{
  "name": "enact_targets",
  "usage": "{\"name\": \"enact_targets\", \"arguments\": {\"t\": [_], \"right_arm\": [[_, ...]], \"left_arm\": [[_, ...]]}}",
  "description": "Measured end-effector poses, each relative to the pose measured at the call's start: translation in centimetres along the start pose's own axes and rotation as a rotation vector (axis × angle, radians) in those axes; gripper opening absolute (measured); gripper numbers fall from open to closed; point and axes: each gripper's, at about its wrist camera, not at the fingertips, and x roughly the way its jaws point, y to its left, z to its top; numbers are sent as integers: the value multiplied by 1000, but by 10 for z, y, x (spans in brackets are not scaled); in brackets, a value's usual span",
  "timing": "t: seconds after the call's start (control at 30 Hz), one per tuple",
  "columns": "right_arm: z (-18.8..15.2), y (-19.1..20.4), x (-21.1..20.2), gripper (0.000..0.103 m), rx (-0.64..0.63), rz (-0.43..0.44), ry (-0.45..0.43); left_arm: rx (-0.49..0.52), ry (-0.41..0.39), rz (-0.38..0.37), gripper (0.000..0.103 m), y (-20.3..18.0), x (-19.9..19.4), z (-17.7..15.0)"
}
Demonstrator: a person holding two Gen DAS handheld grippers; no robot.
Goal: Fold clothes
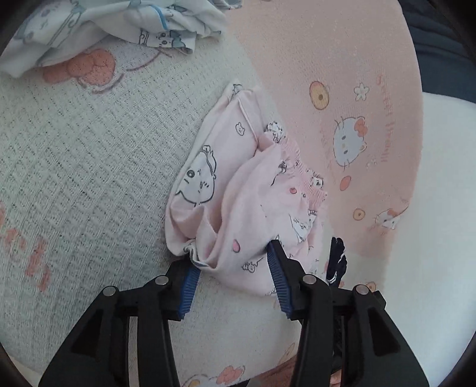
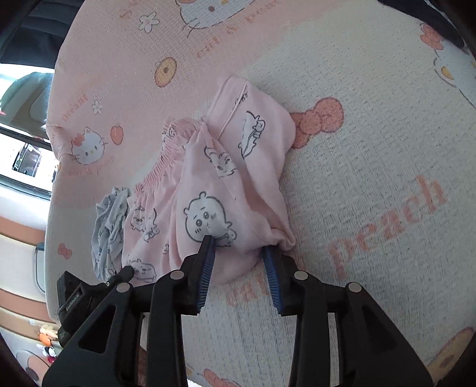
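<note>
A pink garment (image 1: pixel 238 190) with cartoon prints and a gathered elastic waistband lies bunched and partly folded on the blanket. In the left wrist view my left gripper (image 1: pixel 230 256) is open, its blue pads (image 1: pixel 188 282) on either side of the garment's near edge, with cloth bulging between them. In the right wrist view the same pink garment (image 2: pixel 226 184) lies just ahead. My right gripper (image 2: pixel 236 245) is open, straddling the near fold, one fingertip resting on a printed face. Neither gripper pinches the cloth.
The pink and cream cartoon blanket (image 1: pixel 89 166) covers the bed. A heap of white and blue printed clothes (image 1: pixel 119 26) lies at the far left. A small grey-blue garment (image 2: pixel 108 229) sits beside the pink one. The bed edge (image 2: pixel 50 184) drops off at the left.
</note>
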Motion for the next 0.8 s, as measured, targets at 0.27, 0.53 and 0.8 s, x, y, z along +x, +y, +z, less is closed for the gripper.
{"name": "enact_targets", "arguments": {"t": [0.27, 0.53, 0.8], "right_arm": [[-10, 37, -24, 4, -250, -146, -73], [-33, 67, -103, 4, -280, -96, -141], [-83, -4, -57, 6, -191, -285, 200]], "left_arm": [[180, 58, 84, 10, -40, -25, -13], [353, 116, 167, 10, -78, -49, -27], [259, 235, 337, 18, -19, -39, -59]]}}
